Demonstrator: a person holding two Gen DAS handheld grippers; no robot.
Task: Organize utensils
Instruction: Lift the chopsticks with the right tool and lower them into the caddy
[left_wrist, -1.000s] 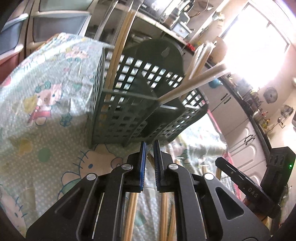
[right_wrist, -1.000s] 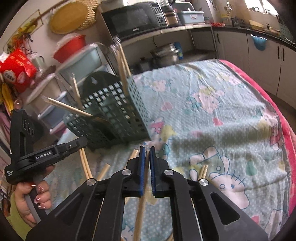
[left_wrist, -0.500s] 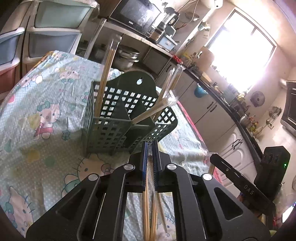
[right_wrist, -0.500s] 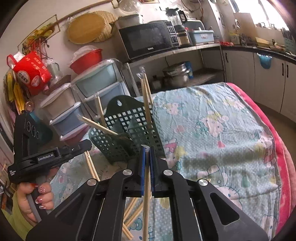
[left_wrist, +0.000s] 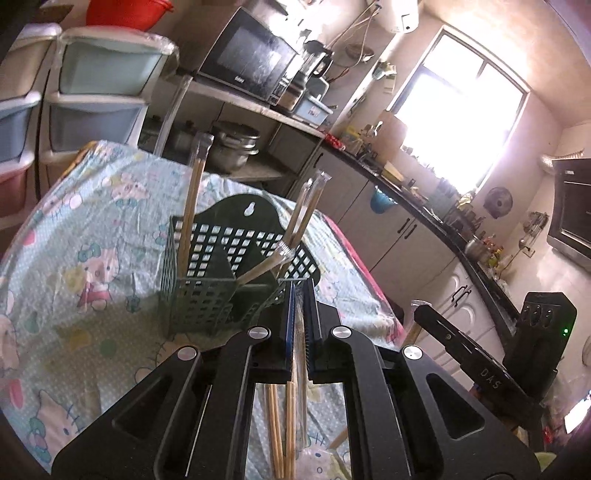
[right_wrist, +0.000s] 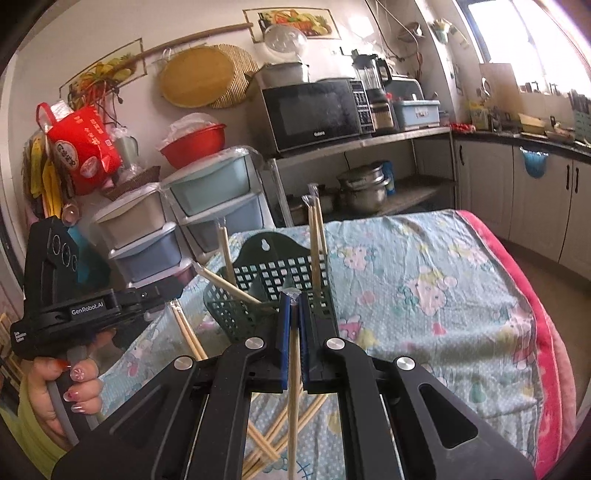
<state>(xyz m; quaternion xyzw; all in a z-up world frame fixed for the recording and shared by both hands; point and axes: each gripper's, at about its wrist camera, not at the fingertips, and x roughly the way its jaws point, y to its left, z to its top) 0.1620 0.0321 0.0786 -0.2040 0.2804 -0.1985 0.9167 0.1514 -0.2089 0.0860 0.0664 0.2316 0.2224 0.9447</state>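
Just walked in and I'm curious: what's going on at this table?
A person holds a tool in each hand. The left tool and the right tool are each shut on wrapped chopsticks, raised near the green basket. The basket already holds several pairs; more loose chopsticks lie on the cloth.

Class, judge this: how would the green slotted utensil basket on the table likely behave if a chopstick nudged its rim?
The green basket looks like thin, perforated plastic, so probably light. It stands taller than its base and holds only a few chopsticks, so it may slide or tip. The cloth beneath might add some grip.
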